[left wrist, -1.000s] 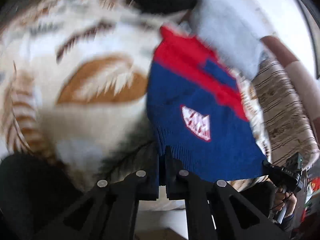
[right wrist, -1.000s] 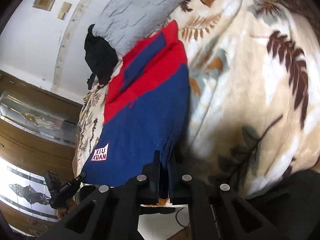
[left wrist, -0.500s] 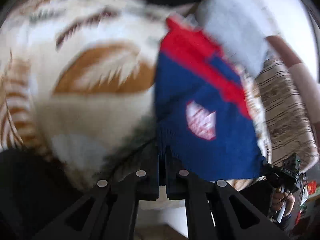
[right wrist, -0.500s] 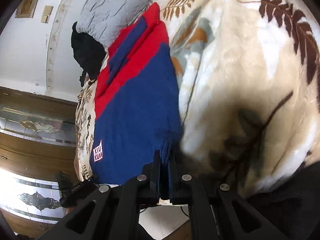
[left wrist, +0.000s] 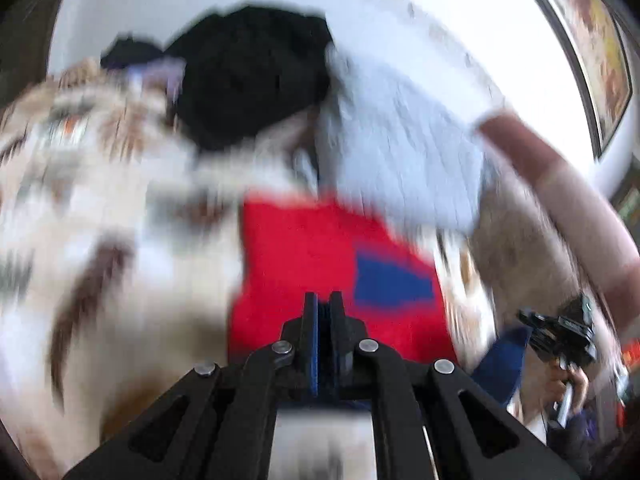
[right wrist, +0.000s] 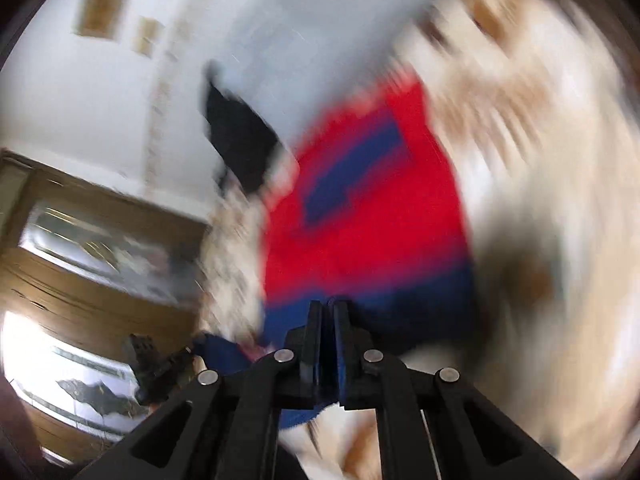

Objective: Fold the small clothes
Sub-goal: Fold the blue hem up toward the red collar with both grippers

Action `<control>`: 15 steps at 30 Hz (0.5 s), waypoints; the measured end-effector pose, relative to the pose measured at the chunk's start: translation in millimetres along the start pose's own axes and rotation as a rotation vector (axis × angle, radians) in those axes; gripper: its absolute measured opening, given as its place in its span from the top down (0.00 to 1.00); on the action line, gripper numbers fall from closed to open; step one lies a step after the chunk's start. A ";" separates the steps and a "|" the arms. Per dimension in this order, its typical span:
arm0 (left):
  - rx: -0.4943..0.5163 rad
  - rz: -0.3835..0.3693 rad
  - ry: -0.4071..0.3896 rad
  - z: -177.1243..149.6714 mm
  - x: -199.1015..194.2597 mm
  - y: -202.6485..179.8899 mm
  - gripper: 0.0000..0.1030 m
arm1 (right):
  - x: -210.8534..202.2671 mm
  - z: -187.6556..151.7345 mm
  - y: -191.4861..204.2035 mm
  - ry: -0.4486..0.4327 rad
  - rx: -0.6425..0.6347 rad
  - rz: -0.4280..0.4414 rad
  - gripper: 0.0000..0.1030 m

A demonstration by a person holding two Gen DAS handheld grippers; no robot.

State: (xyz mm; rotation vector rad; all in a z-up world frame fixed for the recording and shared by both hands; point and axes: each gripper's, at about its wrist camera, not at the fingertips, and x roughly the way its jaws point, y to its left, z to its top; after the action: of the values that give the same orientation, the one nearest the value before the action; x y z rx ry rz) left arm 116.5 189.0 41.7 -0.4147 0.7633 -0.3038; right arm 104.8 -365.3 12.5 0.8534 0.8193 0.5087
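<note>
Both views are pretty smeared, but the main stuff reads fine. The left gripper (left wrist: 324, 300) has its jaws pinched tight on blue fabric, an edge of the red and blue sweater (left wrist: 320, 256), and the right gripper (right wrist: 328, 308) is clamped the same way on another bit of that blue edge. In the left wrist view the sweater's red part spreads from the fingertips toward 12 o'clock, with a blue patch at about 2 o'clock from the tips. It lies on a cream blanket with brown leaf print (left wrist: 100, 216). A grey quilted pillow (left wrist: 400, 152) sits past the sweater at 1 o'clock, and a black garment (left wrist: 248, 80) at 11 o'clock. The other gripper shows at 4 o'clock, held by a hand (left wrist: 572, 384)
</note>
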 end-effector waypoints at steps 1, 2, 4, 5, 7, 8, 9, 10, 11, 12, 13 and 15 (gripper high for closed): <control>-0.001 0.027 -0.045 18.5 17.5 2.5 0.92 | 3.2 24.5 1.4 -0.060 0.000 0.015 0.94; -0.009 0.054 -0.065 33.2 37.8 6.2 0.69 | 11.0 56.2 -0.9 -0.141 0.007 0.028 0.92; -0.031 0.132 -0.037 51.8 88.8 24.0 0.29 | 38.6 96.1 -11.1 -0.194 -0.005 0.010 0.73; -0.062 0.171 -0.037 51.8 99.2 32.7 0.29 | 52.1 110.0 -26.6 -0.215 0.016 -0.072 0.63; -0.115 0.203 0.003 42.7 112.3 51.8 0.29 | 65.2 103.8 -44.5 -0.222 0.026 -0.182 0.46; -0.124 0.179 0.002 37.1 109.3 56.3 0.29 | 68.8 92.9 -49.3 -0.200 0.023 -0.178 0.46; -0.111 0.164 -0.001 27.9 103.5 60.6 0.29 | 72.6 77.4 -51.6 -0.162 -0.006 -0.183 0.46; -0.080 0.177 0.016 19.9 98.7 63.1 0.29 | 76.3 60.3 -51.4 -0.112 -0.064 -0.207 0.46; -0.046 0.182 0.044 11.5 97.8 60.7 0.29 | 80.5 44.9 -51.4 -0.054 -0.116 -0.233 0.46; -0.019 0.163 0.071 2.8 96.3 59.0 0.29 | 85.2 30.3 -52.3 0.006 -0.147 -0.245 0.45; 0.005 0.144 0.099 -5.2 95.0 55.5 0.29 | 82.7 20.9 -57.3 0.036 -0.157 -0.245 0.45; 0.056 0.125 0.131 -13.0 100.9 41.5 0.29 | 82.7 5.8 -60.4 0.086 -0.192 -0.264 0.45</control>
State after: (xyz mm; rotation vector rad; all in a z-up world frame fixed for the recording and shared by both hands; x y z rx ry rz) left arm 181.1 180.8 -46.8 -0.2953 0.9025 -0.2362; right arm 163.3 -346.0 -69.5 0.5396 0.9307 0.3855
